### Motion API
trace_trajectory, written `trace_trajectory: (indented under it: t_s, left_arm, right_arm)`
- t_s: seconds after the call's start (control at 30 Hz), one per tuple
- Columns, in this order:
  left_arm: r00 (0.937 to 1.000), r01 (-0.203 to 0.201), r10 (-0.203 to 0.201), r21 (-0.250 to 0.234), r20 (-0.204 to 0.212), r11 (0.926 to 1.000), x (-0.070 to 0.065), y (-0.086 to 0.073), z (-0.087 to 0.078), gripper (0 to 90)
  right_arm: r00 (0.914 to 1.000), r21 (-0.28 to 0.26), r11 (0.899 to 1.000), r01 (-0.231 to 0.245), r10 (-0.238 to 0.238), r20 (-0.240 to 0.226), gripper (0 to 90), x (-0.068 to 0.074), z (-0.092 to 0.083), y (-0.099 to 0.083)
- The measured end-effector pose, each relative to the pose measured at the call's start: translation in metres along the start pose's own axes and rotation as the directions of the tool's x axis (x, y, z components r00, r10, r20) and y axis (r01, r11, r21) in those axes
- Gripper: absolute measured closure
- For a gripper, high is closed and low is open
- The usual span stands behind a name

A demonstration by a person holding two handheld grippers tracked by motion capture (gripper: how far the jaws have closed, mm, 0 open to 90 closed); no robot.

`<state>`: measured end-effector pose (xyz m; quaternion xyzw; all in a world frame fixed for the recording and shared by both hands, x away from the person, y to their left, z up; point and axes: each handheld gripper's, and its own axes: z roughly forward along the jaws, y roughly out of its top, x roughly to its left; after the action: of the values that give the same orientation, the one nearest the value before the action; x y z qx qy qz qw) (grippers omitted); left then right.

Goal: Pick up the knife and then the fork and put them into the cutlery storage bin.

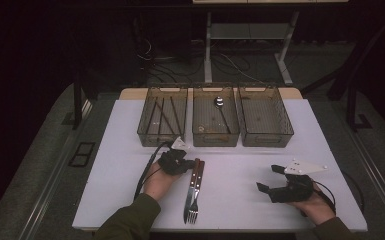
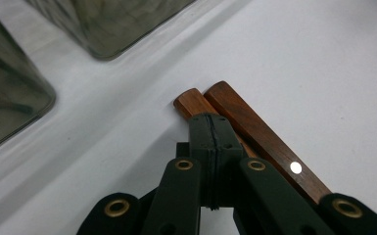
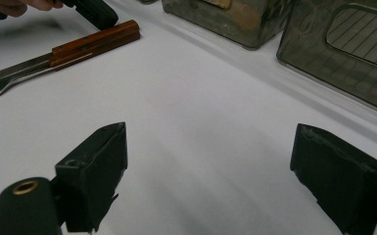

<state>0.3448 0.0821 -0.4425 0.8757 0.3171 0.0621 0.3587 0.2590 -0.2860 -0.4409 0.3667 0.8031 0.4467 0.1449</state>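
Now the left hand-held gripper is clamped shut over the knife handle. Right hand-held gripper idles wide open. Next: lift it clear of the fork, probably.

Three clear bins stand in a row across the white table: the left holds chopsticks, the middle a spoon.

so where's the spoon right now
In the high view the metal spoon with a round bowl lies inside the middle clear plastic bin of the three at the table's far side, bowl end farthest from the person.
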Motion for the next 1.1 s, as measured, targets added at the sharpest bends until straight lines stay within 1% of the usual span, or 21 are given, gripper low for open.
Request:
trace_trajectory:
  t_s: [0.1, 0.13, 0.17, 0.2, 0.23, 0.4, 0.47, 0.57, 0.6, 0.63, 0.73, 0.93, 1.1]
  left_arm:
    - [1.0, -0.002, 0.002, -0.005, 0.009, 1.0, -0.003, 0.002, 0.003, 89.1]
    - [0.9999, -0.011, 0.011, 0.0, 0.01, 0.9999, -0.004, 0.003, 0.004, 89.1]
    - [0.9999, -0.01, 0.01, -0.003, 0.013, 0.9999, -0.005, 0.003, 0.004, 89.1]
    - [0.9996, -0.021, 0.021, -0.001, 0.018, 0.9998, -0.005, 0.004, 0.005, 89.1]
    - [0.9997, -0.016, 0.016, 0.0, 0.021, 0.9999, -0.007, 0.005, 0.006, 89.1]
    - [0.9986, -0.028, 0.028, -0.003, 0.045, 0.9996, -0.013, 0.007, 0.01, 89.1]
    - [0.9975, -0.049, 0.048, 0.006, 0.052, 0.9988, -0.014, 0.008, 0.01, 89.1]
    - [0.9967, -0.052, 0.051, 0.007, 0.063, 0.9986, -0.018, 0.009, 0.012, 89.2]
    - [0.9956, -0.063, 0.062, 0.012, 0.07, 0.9979, -0.018, 0.01, 0.012, 89.2]
    - [0.9958, -0.06, 0.059, 0.007, 0.07, 0.9982, -0.019, 0.01, 0.013, 89.2]
    - [0.9937, -0.077, 0.076, 0.015, 0.083, 0.9969, -0.02, 0.011, 0.013, 89.2]
    - [0.9908, -0.09, 0.087, 0.019, 0.103, 0.9958, -0.024, 0.012, 0.015, 89.2]
    - [0.9862, -0.11, 0.107, 0.02, 0.127, 0.9937, -0.029, 0.013, 0.017, 89.2]
  right_arm:
    - [1.0, 0.0, 1.0, 0.002, -0.002, 0.0, 14.0, 0.0, 0.0, 0.0]
    - [1.0, -0.001, 1.0, 0.0, 0.0, 0.0, 14.0, 0.0, 0.0, 0.0]
    - [1.0, 0.0, 1.0, -0.001, 0.001, 0.001, 14.0, 0.0, 0.0, 0.0]
    - [1.0, 0.0, 1.0, -0.001, 0.001, 0.001, 14.0, 0.0, 0.0, 0.0]
    - [1.0, 0.0, 1.0, -0.001, 0.001, 0.001, 14.0, 0.0, 0.0, 0.0]
    - [1.0, -0.001, 1.0, 0.002, -0.002, -0.001, 14.0, 0.0, 0.0, 0.0]
    - [1.0, 0.0, 1.0, 0.003, -0.003, -0.001, 14.0, 0.0, 0.0, 0.0]
    - [1.0, 0.0, 1.0, 0.002, -0.002, -0.001, 14.0, 0.0, 0.0, 0.0]
    - [1.0, 0.001, 1.0, 0.001, -0.001, -0.001, 14.0, 0.0, 0.0, 0.0]
    - [1.0, 0.0, 1.0, 0.001, -0.001, -0.001, 14.0, 0.0, 0.0, 0.0]
    - [1.0, 0.0, 1.0, 0.001, -0.001, 0.0, 14.0, 0.0, 0.0, 0.0]
    - [1.0, 0.0, 1.0, 0.001, -0.001, -0.002, 14.0, 0.0, 0.0, 0.0]
    - [1.0, -0.001, 1.0, 0.002, -0.002, -0.001, 14.0, 0.0, 0.0, 0.0]
